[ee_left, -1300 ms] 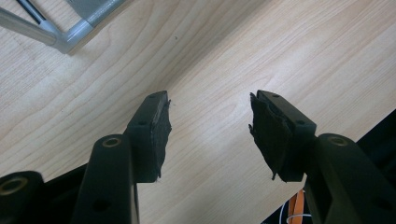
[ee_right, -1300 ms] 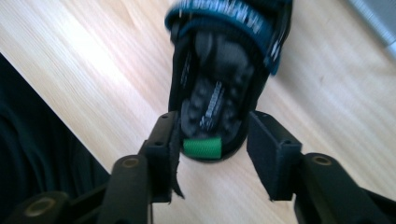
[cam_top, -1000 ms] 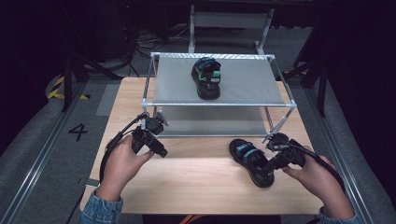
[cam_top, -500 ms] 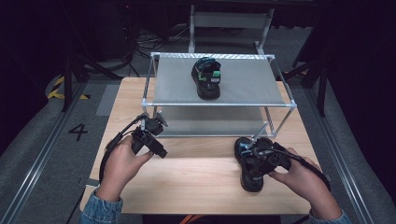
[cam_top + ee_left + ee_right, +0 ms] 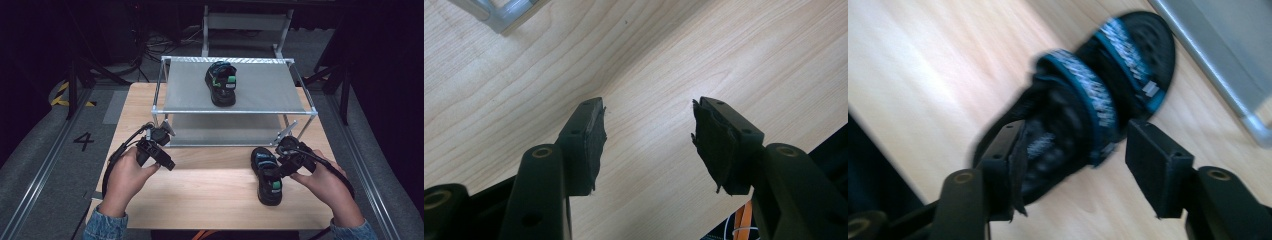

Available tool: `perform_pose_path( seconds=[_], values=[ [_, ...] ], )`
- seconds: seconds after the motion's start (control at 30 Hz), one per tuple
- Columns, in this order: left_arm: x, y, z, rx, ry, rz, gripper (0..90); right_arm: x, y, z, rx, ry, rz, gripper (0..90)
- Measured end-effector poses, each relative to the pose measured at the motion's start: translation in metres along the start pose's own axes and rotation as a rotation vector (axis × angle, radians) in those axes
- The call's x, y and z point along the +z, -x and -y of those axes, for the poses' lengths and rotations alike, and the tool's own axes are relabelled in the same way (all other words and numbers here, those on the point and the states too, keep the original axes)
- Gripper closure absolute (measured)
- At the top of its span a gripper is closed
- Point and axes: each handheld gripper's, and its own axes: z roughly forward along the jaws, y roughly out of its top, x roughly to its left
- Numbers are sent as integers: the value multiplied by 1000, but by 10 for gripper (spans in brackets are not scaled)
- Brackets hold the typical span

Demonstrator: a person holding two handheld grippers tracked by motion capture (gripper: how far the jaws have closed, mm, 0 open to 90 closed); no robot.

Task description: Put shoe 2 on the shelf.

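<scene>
Right gripper (image 5: pixel 282 167) at the sandal (image 5: pixel 267 175) lying on the table (image 5: pixel 210 185) in front of the rack (image 5: pixel 235 111). Jaws just opened wide, straddling the sandal's middle, apparently clear of it. 2nd sandal (image 5: pixel 221 83) already on the rack's top shelf. Left gripper (image 5: pixel 167 164) open, holding nothing, over bare wood.

Advice: square jaws across the strap, close firmly before lifting.

Right gripper view blurred; pad contact hard to confirm. Lower shelf largely in shadow.

Left gripper (image 5: pixel 649 137): two black jaws, spread apart, nothing between them; pale wood table (image 5: pixel 674 60) beneath; metal frame corner (image 5: pixel 499 12) at top left; orange cable (image 5: pixel 744 220) at bottom right.
</scene>
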Motion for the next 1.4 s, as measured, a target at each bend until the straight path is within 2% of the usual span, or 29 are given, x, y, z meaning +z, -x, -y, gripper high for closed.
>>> perform_pose_path(
  seconds=[0.1, 0.23, 0.27, 0.5, 0.57, 0.67, 0.8, 0.87, 0.9, 0.93, 1.0, 1.1, 1.4],
  values=[
    [2, -2, 1, -4, -7, 1, 454, 8, 7, 0, 14, -35, 16, 417],
    [6, -7, 1, -6, -23, 2, 451, 22, 13, -3, 1, -54, 35, 405],
    [7, -7, 1, -15, -26, 8, 451, 24, 13, -4, 0, -57, 37, 405],
    [9, -9, 2, -3, -32, 6, 448, 41, 17, -9, -18, -74, 26, 411],
    [9, -9, 3, -21, -32, 11, 448, 45, 19, -11, -21, -64, 32, 424],
    [9, -10, 3, -21, -29, 9, 449, 45, 21, -11, -31, -55, 30, 440],
    [10, -11, 3, -18, -30, 12, 449, 47, 22, -13, -21, -58, 35, 480],
    [9, -11, 4, -25, -32, 11, 449, 46, 22, -13, -14, -62, 51, 541],
    [9, -12, 4, -23, -32, 13, 449, 45, 21, -14, 1, -64, 55, 610],
    [9, -12, 4, -24, -32, 13, 449, 45, 21, -14, 1, -64, 55, 610],
    [8, -13, 5, -26, -24, 12, 449, 41, 20, -13, 2, -65, 86, 670],
    [7, -13, 5, -31, -21, 13, 449, 39, 20, -13, 18, -68, 94, 708],
    [6, -14, 4, -28, -17, 16, 450, 26, 18, -12, 38, -60, 103, 737]
  ],
)
